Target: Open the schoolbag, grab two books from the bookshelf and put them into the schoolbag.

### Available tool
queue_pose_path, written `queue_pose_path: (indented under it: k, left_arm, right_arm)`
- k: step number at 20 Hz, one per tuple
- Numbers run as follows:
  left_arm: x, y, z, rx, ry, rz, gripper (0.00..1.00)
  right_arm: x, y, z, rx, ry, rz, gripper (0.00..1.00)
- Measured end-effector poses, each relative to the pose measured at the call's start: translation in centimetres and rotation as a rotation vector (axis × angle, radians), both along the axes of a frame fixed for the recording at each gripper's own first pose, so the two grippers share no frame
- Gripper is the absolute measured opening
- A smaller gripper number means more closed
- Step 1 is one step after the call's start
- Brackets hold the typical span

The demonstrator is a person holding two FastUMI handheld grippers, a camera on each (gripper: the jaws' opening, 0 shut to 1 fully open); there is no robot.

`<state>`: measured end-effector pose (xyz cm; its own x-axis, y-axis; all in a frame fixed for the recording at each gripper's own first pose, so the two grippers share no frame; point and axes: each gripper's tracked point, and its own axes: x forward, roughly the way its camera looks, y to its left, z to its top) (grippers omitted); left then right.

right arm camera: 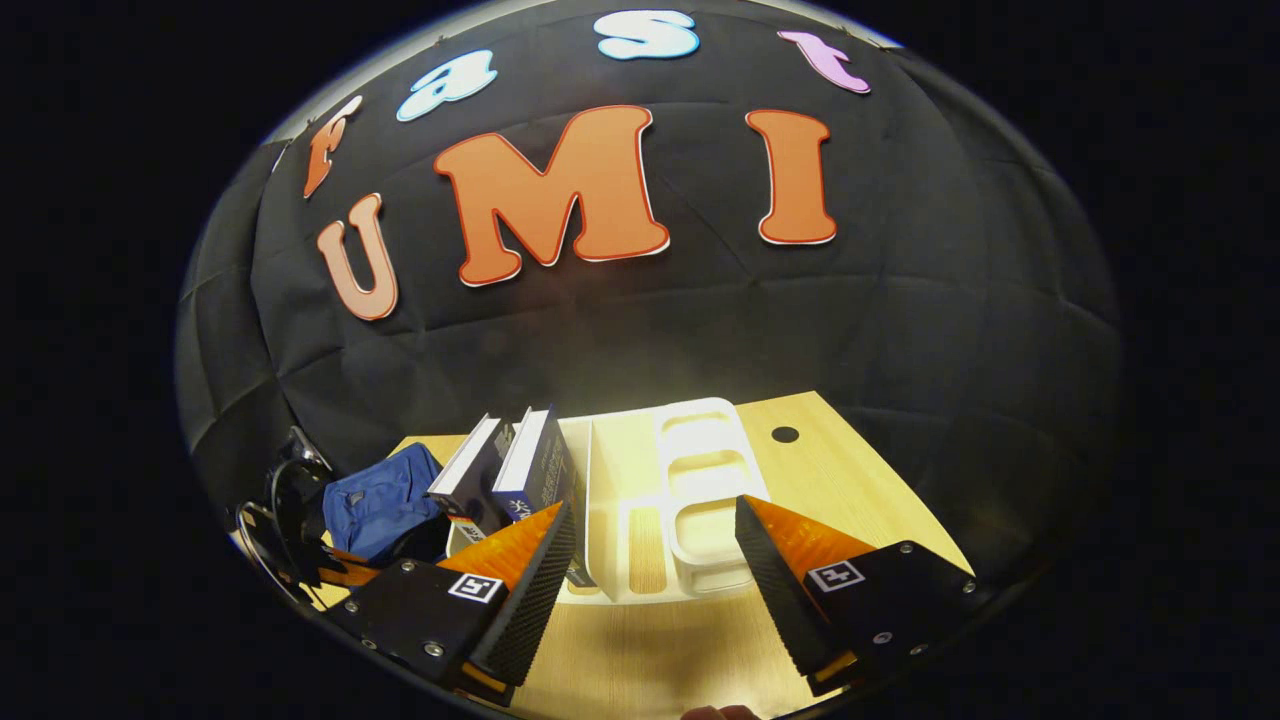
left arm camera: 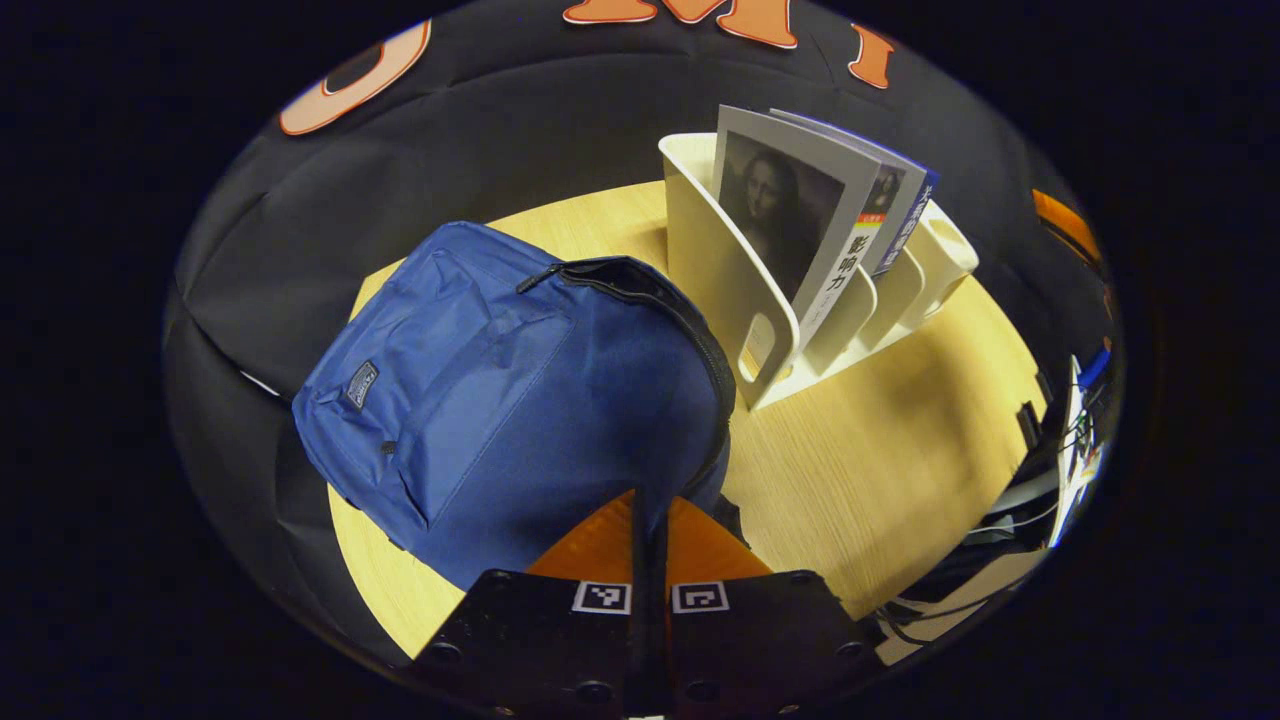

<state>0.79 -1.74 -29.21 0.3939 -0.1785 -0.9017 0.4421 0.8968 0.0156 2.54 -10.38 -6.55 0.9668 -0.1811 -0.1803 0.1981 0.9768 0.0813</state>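
Presently the left gripper (left arm camera: 650, 530), jaws together, is held over the schoolbag (left arm camera: 500, 390); the right gripper (right arm camera: 655, 560), jaws apart, is aimed at 2 books (right arm camera: 510, 470) just left in the bookshelf (right arm camera: 690, 470).

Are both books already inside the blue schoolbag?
No. In the left gripper view both books stand in the white bookshelf, beside the blue schoolbag on the table.

A pale wooden tabletop (left arm camera: 880, 470) stands against the booth's quilted black cloth wall (right arm camera: 700, 320). A small round hole (right arm camera: 785, 435) sits near its far edge. Cables (left arm camera: 1010, 520) hang off one side.
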Motion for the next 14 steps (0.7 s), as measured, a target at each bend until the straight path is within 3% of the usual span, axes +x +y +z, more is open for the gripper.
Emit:
queue_pose_path:
  k: [9,14]
  left_arm:
    - [4.3,3.2,8.2,-0.093,0.014,-0.221,0.01]
    - [7.8,6.4,11.8,-0.074,-0.055,-0.329,0.01]
  right_arm:
    - [-1.0,5.9,-0.3,0.021,-0.013,-0.156,0.95]
    - [-1.2,8.8,-1.4,0.026,0.001,-0.227,0.95]
